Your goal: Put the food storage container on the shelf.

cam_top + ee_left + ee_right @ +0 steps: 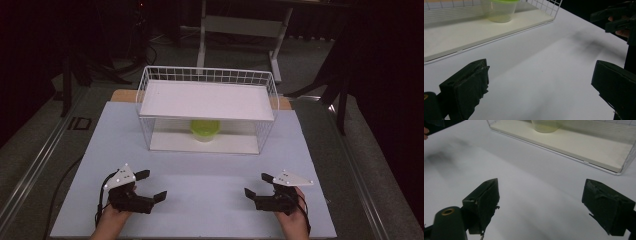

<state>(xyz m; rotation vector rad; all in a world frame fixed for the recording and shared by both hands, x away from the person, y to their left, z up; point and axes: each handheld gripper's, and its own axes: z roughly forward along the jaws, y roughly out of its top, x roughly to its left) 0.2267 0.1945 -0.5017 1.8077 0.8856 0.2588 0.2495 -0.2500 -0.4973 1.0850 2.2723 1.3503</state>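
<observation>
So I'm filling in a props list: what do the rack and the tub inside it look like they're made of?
The rack looks like thin white-coated metal wire, judging by its open grid walls; its two flat white shelves look matte, maybe painted board or plastic. The tub looks like translucent plastic with a glossy lime-green lid: the shelf shows faintly through its cloudy wall.

One wire rack (207,75), one green-lidded container (205,129), apparently plastic, two grippers, one white table (210,200).
</observation>
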